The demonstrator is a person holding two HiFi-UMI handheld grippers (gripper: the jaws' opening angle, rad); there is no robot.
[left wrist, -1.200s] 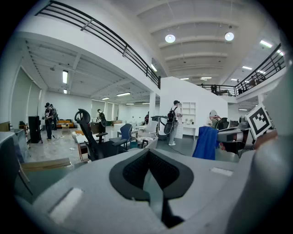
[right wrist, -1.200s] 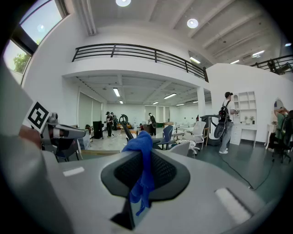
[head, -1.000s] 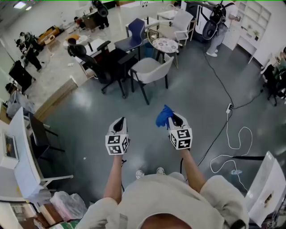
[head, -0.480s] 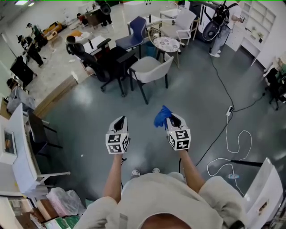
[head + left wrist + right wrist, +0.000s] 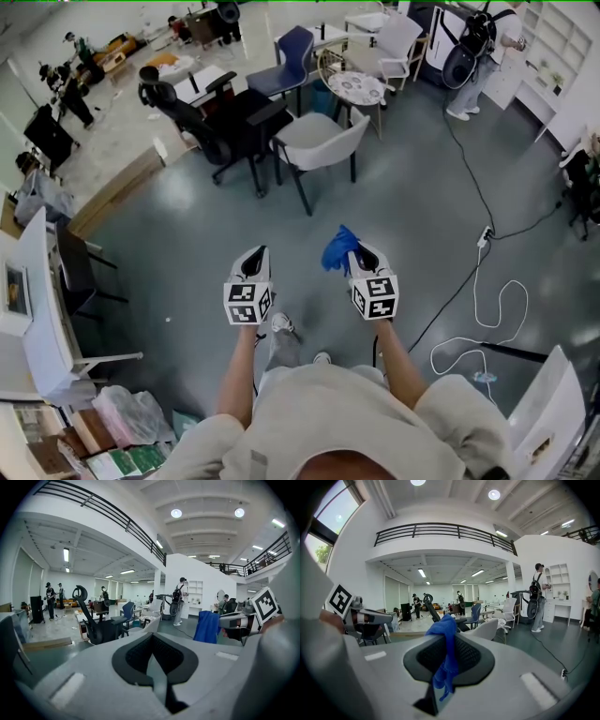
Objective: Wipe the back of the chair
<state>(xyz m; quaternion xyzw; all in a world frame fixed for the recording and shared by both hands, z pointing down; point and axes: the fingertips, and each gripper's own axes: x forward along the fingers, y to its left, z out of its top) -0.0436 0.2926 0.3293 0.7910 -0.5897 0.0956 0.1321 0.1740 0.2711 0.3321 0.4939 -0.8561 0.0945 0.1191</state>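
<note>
Right tongs (image 5: 356, 251) clamp blue cloth (image 5: 338, 247), held ready for wiping; left tongs (image 5: 251, 258) closed, empty, idle. Grey chair (image 5: 323, 142) well ahead, not yet reached.

Blue cloth (image 5: 339, 249): soft crumpled fabric, matt. Right gripper (image 5: 356, 251) and left gripper (image 5: 253, 258): matt grey plastic shells, with black ribbed inner pads that look rubbery. Floor (image 5: 412, 197): smooth dark grey, glossy with light reflections. Pale chair (image 5: 330, 150): smooth matt shell, plastic or upholstery, hard to tell; the dark legs look metal.
</note>
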